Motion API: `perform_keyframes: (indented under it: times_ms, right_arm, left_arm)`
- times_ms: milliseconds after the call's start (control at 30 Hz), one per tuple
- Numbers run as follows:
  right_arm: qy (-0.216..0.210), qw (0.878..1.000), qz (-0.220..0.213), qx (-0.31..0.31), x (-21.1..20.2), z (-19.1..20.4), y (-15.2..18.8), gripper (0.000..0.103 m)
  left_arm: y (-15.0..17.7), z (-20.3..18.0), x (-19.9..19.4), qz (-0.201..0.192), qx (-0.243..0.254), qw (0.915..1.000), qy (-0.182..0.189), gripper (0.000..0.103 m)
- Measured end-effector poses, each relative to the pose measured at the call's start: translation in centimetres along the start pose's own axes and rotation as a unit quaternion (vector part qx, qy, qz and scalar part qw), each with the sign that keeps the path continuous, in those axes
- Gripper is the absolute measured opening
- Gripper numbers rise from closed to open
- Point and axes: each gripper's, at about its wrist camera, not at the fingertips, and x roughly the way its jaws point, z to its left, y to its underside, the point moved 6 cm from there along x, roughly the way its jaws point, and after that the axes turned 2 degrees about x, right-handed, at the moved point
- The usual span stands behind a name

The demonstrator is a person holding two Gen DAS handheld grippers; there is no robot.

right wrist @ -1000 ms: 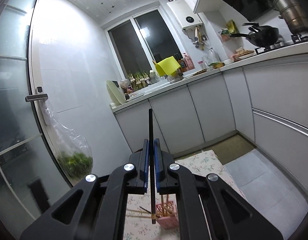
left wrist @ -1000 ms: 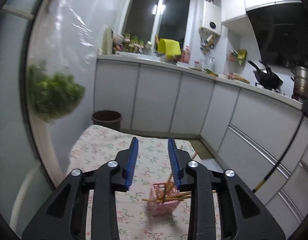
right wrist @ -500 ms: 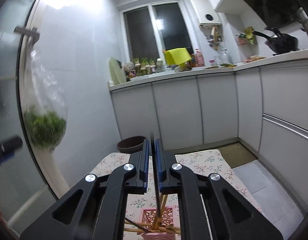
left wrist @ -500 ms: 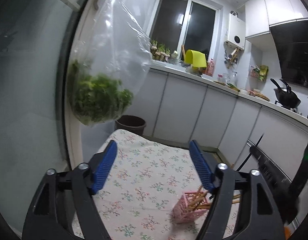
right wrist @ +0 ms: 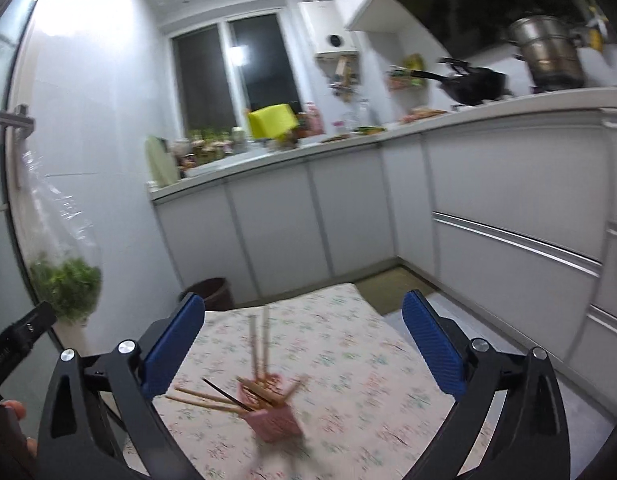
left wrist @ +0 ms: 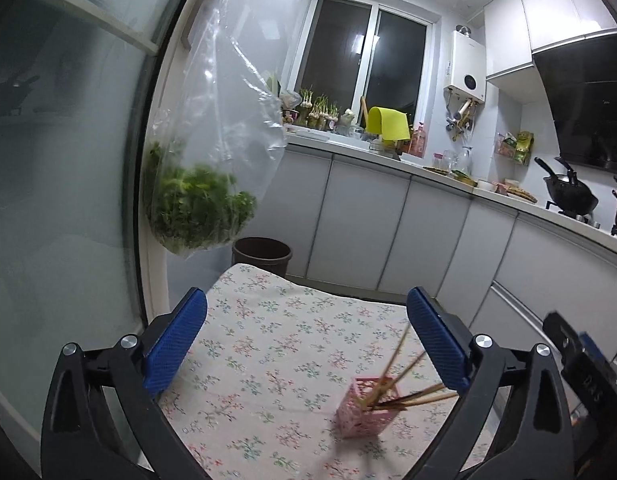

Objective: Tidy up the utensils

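A pink slotted holder stands on the floral tablecloth. Several wooden chopsticks lean out of it, and a black chopstick rests in it among them. My left gripper hovers above the cloth with the holder low to its right. Its jaws are opening wide with nothing between them. My right gripper hangs just above the holder. Its jaws are also opening, and nothing is between the blue pads.
A clear bag of greens hangs on the glass door at the left. A brown bin stands past the table's far edge. White cabinets run along the back and right. The other gripper's body shows at the right edge.
The right gripper came down over the holder and spread its jaws; the black chopstick it held now lies in the holder. The left jaws widened as that gripper swung left.
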Motion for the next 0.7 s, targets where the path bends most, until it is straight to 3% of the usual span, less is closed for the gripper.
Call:
perform_keyframes:
  times_ms: [67, 200, 233, 333, 367, 500, 700]
  right_arm:
    - [0.043, 0.999, 0.023, 0.002, -1.1, -1.5, 0.5, 0.097]
    - [0.056, 0.991, 0.122, 0.0, -2.0, -3.1, 2.5, 0.097]
    - [0.059, 0.99, 0.131, 0.0, -2.5, -3.4, 2.8, 0.097]
    - [0.096, 0.989, 0.108, -0.02, -4.6, -4.1, 2.8, 0.097]
    - [0.105, 0.989, 0.106, -0.024, -5.0, -4.2, 2.7, 0.097]
    - [0.125, 0.985, 0.114, -0.033, -6.7, -5.3, 2.8, 0.097]
    - [0.13, 0.983, 0.122, -0.044, -10.6, -5.9, 3.5, 0.097]
  left_arm:
    - [0.3, -0.9, -0.7, 0.007, -0.009, 0.9999, 0.003, 0.096]
    - [2.1, -3.2, -1.9, 0.047, 0.007, 0.9988, -0.007, 0.096]
    - [2.4, -3.7, -2.0, 0.057, 0.02, 0.998, -0.021, 0.096]
    - [3.8, -5.3, -3.7, 0.068, 0.092, 0.9839, -0.137, 0.096]
    - [4.2, -5.6, -4.3, 0.064, 0.101, 0.9821, -0.146, 0.096]
    - [5.4, -5.3, -7.7, 0.054, 0.047, 0.9905, -0.117, 0.096]
    - [6.8, -6.3, -9.9, 0.084, 0.064, 0.9898, -0.095, 0.096]
